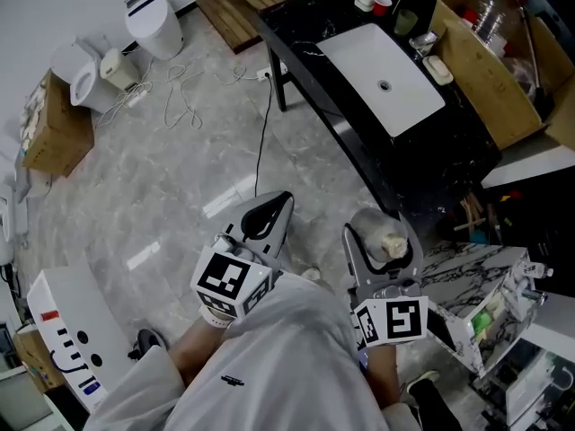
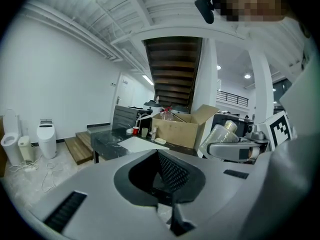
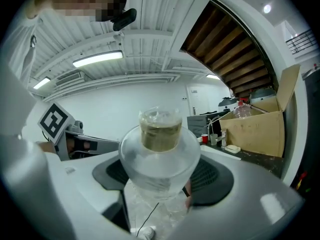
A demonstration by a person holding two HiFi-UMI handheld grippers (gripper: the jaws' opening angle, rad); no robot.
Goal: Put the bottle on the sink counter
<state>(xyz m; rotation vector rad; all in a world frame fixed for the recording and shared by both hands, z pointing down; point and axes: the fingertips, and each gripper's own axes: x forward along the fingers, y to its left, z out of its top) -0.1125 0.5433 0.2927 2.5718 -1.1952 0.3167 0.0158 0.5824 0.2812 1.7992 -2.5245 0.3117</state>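
Note:
A clear plastic bottle (image 1: 382, 237) with a pale cap sits clamped in my right gripper (image 1: 379, 245), neck pointing away from me; the right gripper view shows the bottle (image 3: 159, 154) filling the space between the jaws. It hangs over the floor, short of the black sink counter (image 1: 314, 34) with its white basin (image 1: 382, 74). My left gripper (image 1: 262, 218) is beside it on the left, jaws together with nothing between them; in its own view the left gripper (image 2: 162, 176) is shut and the bottle (image 2: 220, 134) shows to the right.
A cardboard box (image 1: 490, 61) stands on the counter's right end, with a red cup (image 1: 382, 5) and small items at the far end. A black cable (image 1: 262, 133) runs across the marble floor. A toilet (image 1: 154, 23) stands far left, a marbled block (image 1: 476, 285) right.

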